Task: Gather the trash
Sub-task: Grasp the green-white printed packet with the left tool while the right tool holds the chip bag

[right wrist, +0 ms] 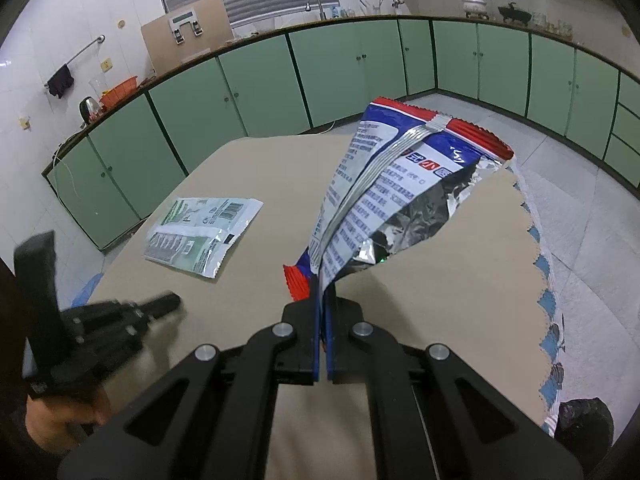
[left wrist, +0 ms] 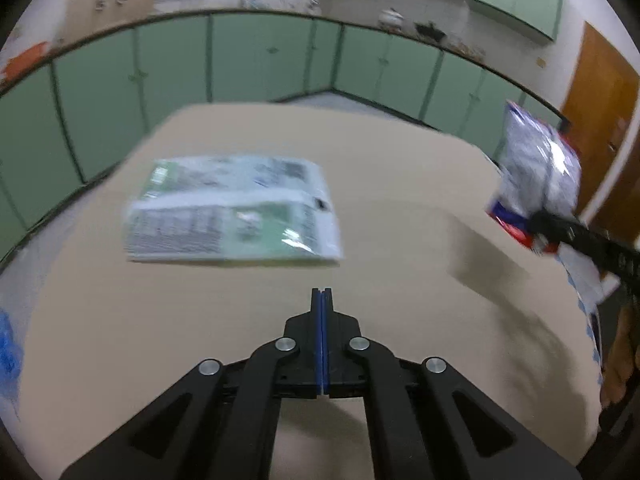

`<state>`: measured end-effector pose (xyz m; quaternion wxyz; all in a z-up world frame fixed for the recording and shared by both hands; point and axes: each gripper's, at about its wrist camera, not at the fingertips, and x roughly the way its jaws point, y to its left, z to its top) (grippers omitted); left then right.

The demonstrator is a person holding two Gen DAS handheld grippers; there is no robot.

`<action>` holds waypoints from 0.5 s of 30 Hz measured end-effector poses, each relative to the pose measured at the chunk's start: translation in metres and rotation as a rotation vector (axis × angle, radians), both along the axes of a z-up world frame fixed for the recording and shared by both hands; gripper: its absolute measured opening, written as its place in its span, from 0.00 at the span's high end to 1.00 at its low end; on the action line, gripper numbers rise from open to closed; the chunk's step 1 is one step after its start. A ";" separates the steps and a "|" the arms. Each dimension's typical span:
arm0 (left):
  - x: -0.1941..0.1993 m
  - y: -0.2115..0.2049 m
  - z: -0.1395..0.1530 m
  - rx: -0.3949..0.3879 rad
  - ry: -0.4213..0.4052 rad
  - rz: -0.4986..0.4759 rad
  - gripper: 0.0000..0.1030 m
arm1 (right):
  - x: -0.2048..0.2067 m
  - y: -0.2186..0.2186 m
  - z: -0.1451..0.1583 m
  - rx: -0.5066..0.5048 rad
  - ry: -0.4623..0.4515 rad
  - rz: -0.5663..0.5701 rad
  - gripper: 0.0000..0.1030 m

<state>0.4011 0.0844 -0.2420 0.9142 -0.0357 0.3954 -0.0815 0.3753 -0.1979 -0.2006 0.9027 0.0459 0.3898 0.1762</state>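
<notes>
Wrappers: two in view.
Green wrapper (right wrist: 202, 236): one, lay flat on the tabletop (right wrist: 260, 168), beyond the left gripper.
Chip bag (right wrist: 384, 196): one, blue and red, torn open, raised above the tabletop.
Right gripper (right wrist: 322, 284): clamped on the chip bag's lower edge.
Left gripper (left wrist: 321, 294): jaws together, nothing between them.

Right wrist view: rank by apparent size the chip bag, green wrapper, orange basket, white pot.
1. chip bag, though it is held close to the camera, so this says little about true size
2. green wrapper
3. orange basket
4. white pot, farthest from the camera
</notes>
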 end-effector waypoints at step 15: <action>0.041 0.085 -0.010 0.057 0.027 0.151 0.22 | -0.001 0.004 -0.005 -0.003 0.011 0.010 0.99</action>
